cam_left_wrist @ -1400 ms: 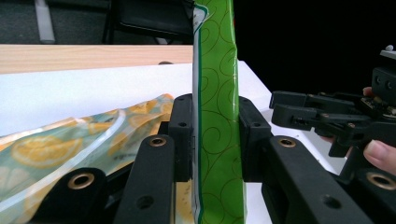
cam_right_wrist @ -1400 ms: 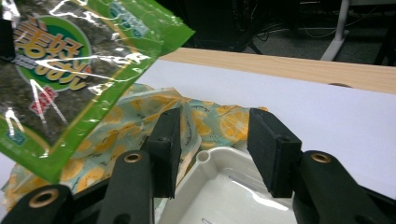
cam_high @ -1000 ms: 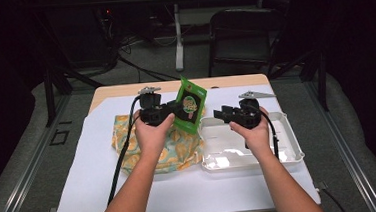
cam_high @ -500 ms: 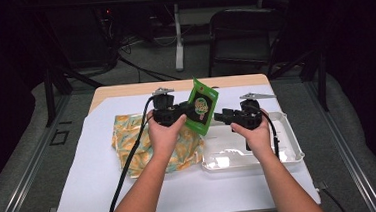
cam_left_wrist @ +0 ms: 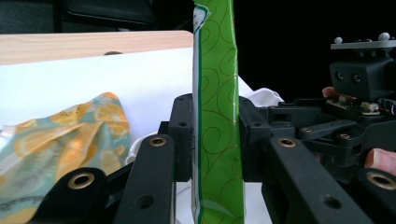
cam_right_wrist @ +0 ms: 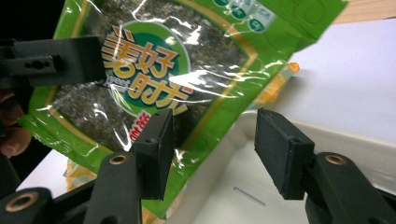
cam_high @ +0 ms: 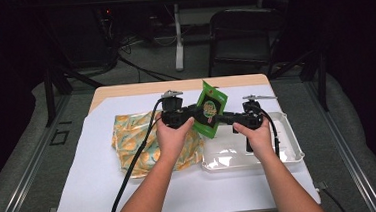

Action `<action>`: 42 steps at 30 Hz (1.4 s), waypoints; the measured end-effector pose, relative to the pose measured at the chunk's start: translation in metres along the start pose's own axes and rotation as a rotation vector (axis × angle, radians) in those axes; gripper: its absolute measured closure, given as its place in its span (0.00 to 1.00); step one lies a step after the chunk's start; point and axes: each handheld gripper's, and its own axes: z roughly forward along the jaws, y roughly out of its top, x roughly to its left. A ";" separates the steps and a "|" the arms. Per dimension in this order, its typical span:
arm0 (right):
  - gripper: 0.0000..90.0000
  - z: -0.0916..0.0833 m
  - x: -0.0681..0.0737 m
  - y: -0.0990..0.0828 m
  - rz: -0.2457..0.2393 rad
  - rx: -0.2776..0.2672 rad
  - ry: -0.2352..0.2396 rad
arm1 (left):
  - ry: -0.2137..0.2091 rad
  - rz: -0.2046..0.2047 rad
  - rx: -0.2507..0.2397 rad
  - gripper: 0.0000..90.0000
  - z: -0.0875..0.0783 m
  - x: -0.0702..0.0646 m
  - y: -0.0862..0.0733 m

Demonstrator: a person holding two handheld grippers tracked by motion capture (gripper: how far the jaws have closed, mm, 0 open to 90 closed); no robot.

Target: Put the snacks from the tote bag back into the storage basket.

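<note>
White paper covers your table point(cam_high: 97, 192); your left gripper point(cam_high: 193, 116) pinches a glossy, crinkly green snack pouch point(cam_high: 209, 115) upright, long axis near vertical, above the clear plastic tray point(cam_high: 289, 144). Your right gripper point(cam_right_wrist: 210, 149) has just been opening, pouch edge loose between its jaws

The right gripper point(cam_right_wrist: 210, 149) looks along its two black jaws, which stand wide apart and have just been opening. Ahead of them and up to their left hangs a green snack packet point(cam_right_wrist: 154, 70), tilted, with a shiny clear front and orange lettering; its lower corner dips into the gap, just beside the left jaw, with neither pad pressing on it. The other gripper point(cam_right_wrist: 51, 63) clamps the packet's far left edge, a fingertip showing just below it. Under and beyond the right jaw lies a white tray point(cam_right_wrist: 243, 186), and a white sheet point(cam_right_wrist: 345, 79) stretches behind it.
</note>
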 end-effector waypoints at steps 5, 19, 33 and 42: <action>0.51 -0.001 -0.001 0.000 0.017 0.006 0.028 | -0.017 -0.005 0.000 0.80 0.006 -0.003 -0.003; 0.72 -0.010 -0.013 0.000 0.117 0.004 -0.023 | -0.020 -0.004 0.032 0.80 0.019 -0.005 -0.009; 0.93 -0.013 -0.015 -0.002 0.127 -0.008 -0.086 | -0.034 0.001 0.047 0.80 0.023 -0.003 -0.012; 0.99 -0.017 -0.019 -0.002 0.150 -0.035 -0.089 | -0.020 0.020 0.075 0.80 0.027 -0.004 -0.014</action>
